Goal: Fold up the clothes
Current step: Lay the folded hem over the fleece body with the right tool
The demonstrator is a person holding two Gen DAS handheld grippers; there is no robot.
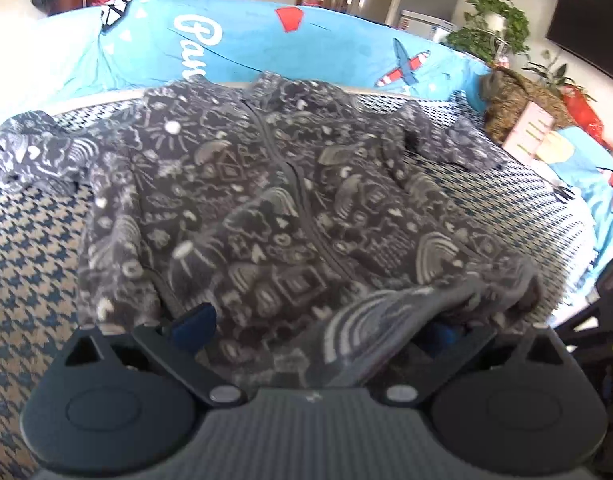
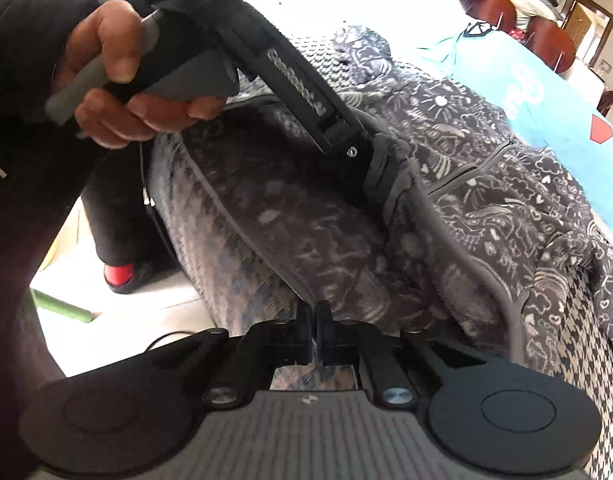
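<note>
My jacket (image 1: 282, 200) lies front-up, zipped, across the bed (image 1: 30, 248), sleeves out, its hem at the near edge. My left tool (image 1: 314, 332) stands wide around the hem; my right tool (image 2: 315, 330) is pinched narrow on the hem's edge. I judge a fold is starting, and next both must grip and carry the hem toward the collar.

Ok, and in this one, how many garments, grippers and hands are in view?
Garments: 1, the jacket
Grippers: 2, left gripper, right gripper
Hands: 1, the hand holding the left gripper
Total: 4
</note>
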